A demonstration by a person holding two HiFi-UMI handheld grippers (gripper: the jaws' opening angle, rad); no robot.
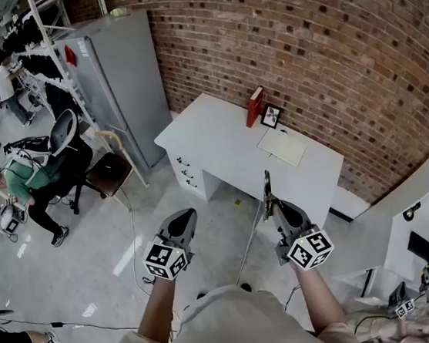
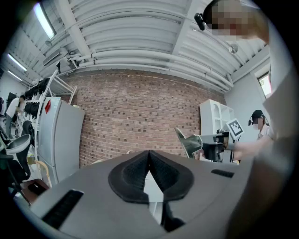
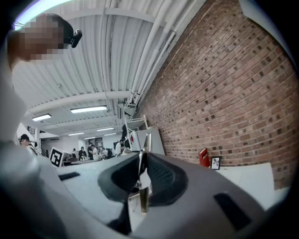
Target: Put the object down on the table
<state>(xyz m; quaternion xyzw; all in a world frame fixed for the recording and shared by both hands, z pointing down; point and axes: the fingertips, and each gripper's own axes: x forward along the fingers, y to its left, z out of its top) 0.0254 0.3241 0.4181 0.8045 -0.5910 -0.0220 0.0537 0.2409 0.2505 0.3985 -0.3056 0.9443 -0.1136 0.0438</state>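
In the head view, the person is holding the left gripper [image 1: 181,219] and the right gripper [image 1: 275,207] level over the floor, short of the white rectangular table [image 1: 222,139] by the red brick wall [image 1: 323,45]. A thin, dark, flat strip-like object [image 1: 267,186] is sticking forward out of the right one, in the air and not on the table. In the left gripper view, the jaws are meeting tip to tip with nothing between them, while in the right gripper view the jaws are pinching the thin object at a narrow gap, its tan end hanging below the pads.
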